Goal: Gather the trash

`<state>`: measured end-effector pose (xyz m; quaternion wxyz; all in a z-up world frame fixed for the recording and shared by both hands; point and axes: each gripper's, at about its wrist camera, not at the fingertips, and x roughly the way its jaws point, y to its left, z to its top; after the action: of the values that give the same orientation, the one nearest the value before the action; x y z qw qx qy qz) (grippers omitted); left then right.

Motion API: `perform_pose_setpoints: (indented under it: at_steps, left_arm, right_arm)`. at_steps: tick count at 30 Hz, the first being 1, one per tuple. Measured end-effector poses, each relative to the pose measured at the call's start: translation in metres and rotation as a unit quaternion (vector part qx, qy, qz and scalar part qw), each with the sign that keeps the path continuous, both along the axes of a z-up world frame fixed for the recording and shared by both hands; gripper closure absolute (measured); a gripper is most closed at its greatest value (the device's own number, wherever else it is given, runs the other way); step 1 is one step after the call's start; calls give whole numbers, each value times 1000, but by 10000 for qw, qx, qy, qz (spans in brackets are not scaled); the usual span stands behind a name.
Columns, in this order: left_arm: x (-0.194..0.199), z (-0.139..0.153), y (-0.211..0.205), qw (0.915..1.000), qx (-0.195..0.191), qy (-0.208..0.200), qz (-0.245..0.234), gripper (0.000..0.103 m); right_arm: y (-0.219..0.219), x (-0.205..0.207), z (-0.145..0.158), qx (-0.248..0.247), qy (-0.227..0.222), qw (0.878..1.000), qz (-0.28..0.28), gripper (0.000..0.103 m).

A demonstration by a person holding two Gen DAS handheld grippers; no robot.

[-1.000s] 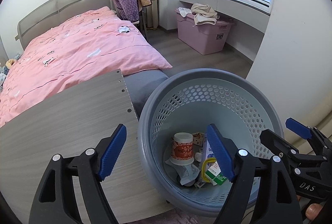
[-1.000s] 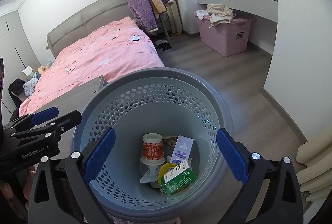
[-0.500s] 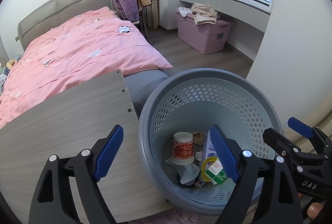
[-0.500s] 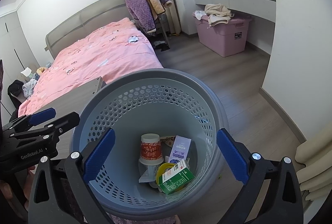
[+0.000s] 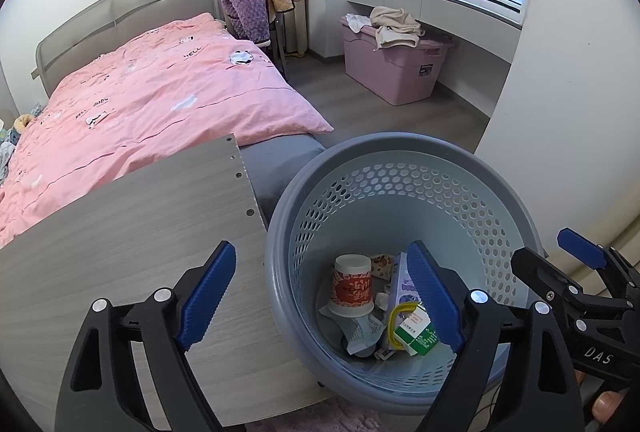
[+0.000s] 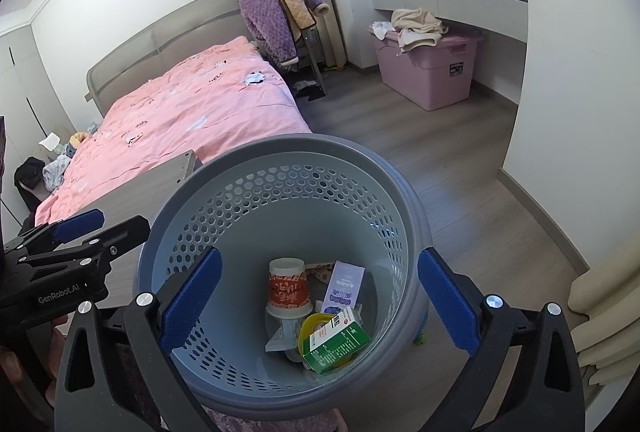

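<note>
- Both grippers — left gripper (image 5: pixel 320 300) and right gripper (image 6: pixel 318 298) — hang spread wide, grasping nothing.
- Below, the grey basket (image 6: pixel 224 192) holds 1 upturned cup (image 6: pixel 289 286) and a green carton (image 6: pixel 336 344).

"GenRobot.AI" on the left gripper (image 6: pixel 60 244); "DAS" on the right gripper (image 5: pixel 576 272); "HELL" on the pink duvet (image 5: pixel 160 104)

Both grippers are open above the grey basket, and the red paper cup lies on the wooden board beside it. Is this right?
Not quite. The red paper cup stands upside down inside the grey basket, among the other trash, not on the wooden board; the right wrist view shows this. Both grippers are indeed open.
</note>
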<state>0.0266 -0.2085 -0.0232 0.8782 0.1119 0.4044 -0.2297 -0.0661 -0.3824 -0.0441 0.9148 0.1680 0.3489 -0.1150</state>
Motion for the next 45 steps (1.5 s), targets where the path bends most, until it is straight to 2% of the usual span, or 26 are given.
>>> perform_pose_setpoints:
  at_steps: [45]
  left_arm:
    - [-3, 3, -7, 9999, 84, -88, -29, 19]
  right_arm:
    - [-2, -3, 0, -51, -6, 10000, -4, 6]
